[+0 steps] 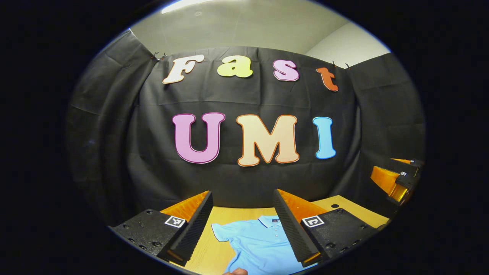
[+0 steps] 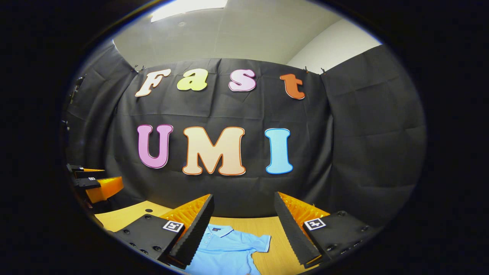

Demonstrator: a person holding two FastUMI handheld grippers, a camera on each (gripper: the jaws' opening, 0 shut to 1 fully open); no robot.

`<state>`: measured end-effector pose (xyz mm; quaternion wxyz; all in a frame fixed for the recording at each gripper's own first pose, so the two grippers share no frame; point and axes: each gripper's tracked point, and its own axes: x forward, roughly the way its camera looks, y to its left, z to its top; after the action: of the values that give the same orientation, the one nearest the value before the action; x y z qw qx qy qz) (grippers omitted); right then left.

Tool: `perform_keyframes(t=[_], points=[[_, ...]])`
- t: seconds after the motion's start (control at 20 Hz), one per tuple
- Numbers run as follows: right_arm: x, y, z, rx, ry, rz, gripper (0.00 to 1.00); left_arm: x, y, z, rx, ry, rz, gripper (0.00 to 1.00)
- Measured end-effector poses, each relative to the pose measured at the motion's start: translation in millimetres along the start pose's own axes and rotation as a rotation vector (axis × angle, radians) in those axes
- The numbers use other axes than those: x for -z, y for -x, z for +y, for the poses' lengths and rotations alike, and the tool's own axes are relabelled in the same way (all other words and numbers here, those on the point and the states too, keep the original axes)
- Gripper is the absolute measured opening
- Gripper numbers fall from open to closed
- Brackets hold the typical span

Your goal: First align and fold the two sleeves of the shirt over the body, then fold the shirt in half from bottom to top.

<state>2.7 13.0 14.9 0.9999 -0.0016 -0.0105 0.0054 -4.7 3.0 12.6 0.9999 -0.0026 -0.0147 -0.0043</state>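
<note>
The left gripper (image 1: 242,225) is held level above the table (image 1: 214,248), aimed at the booth's back wall, its two fingers spread wide with nothing between them. In the left gripper view, a light blue polo shirt (image 1: 259,244) lies flat on the wooden table below the fingers, collar toward the wall, one short sleeve (image 1: 221,231) spread out to the side; a fingertip (image 1: 235,271) shows at the shirt's near edge. The right gripper (image 1: 397,181) shows at that view's right edge, raised above the table's far corner. In the right gripper view, the right gripper's own fingers also stand wide apart and empty, over the shirt's collar and other sleeve (image 2: 258,242).
</note>
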Motion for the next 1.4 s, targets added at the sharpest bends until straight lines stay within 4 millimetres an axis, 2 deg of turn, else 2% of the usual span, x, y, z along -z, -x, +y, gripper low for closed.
perform_keyframes(t=[0.15,0.3,0.4,0.6,0.9,1.0,1.2,1.4], points=[[13,-7,-5,-0.002,0.016,0.023,0.97,2,-3,1,0.001,-0.006,0.001,0.95],[27,-27,-20,0.023,0.030,0.045,0.98,3,-9,3,0.007,-0.008,0.008,0.94],[44,-46,-31,0.043,0.042,0.071,0.98,5,-14,7,0.007,-0.010,0.011,0.94],[91,-86,-54,0.084,0.078,0.149,0.98,8,-25,19,-0.012,-0.022,0.016,0.95],[169,-136,-78,0.128,0.115,0.268,0.99,19,-40,35,-0.042,-0.035,0.042,0.95],[201,-150,-85,0.142,0.119,0.326,0.99,21,-45,41,-0.052,-0.044,0.048,0.94],[266,-170,-93,0.145,0.110,0.455,0.99,26,-54,52,-0.067,-0.057,0.066,0.95],[328,-175,-102,0.162,0.116,0.584,0.99,35,-60,62,-0.090,-0.057,0.089,0.95]])
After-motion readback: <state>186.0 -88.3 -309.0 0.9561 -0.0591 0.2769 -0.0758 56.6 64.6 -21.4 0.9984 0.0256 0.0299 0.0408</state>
